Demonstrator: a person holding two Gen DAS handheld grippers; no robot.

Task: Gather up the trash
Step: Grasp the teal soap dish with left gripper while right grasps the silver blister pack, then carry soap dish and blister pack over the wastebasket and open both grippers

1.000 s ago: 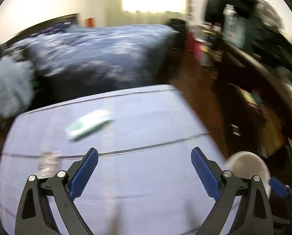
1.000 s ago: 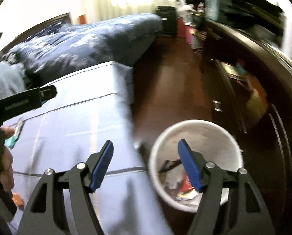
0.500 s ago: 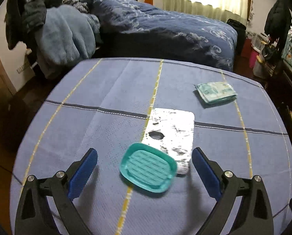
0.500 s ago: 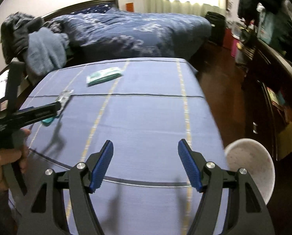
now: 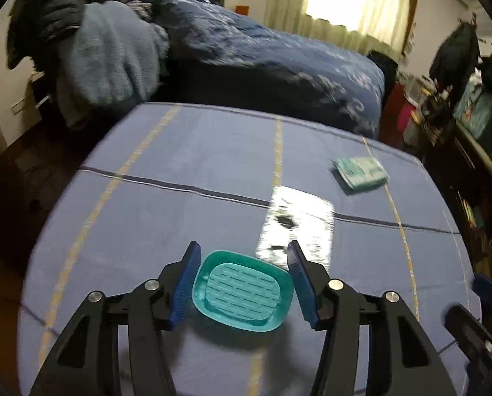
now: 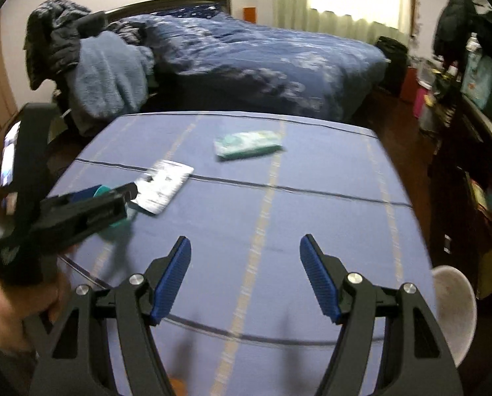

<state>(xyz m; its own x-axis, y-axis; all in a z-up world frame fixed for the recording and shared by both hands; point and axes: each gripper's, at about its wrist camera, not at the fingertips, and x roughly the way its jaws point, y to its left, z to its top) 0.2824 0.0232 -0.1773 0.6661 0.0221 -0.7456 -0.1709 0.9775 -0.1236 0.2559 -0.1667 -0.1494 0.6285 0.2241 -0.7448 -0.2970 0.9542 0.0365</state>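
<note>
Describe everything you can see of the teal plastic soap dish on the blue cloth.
The teal plastic soap dish is a shallow rounded rectangle with a slotted, ribbed insert. It lies flat and upright on the blue striped cloth, its far edge overlapping a silvery foil wrapper. The left gripper straddles it, fingers closing, contact unclear.

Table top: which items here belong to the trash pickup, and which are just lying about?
Job:
- teal plastic ridged dish, between the closing left claw
- crumpled silver foil wrapper
- green-white flat packet
- white round bin beside the table
- right claw, open, empty

Lying about:
- blue quilted bed
- blue fleece blanket
</note>
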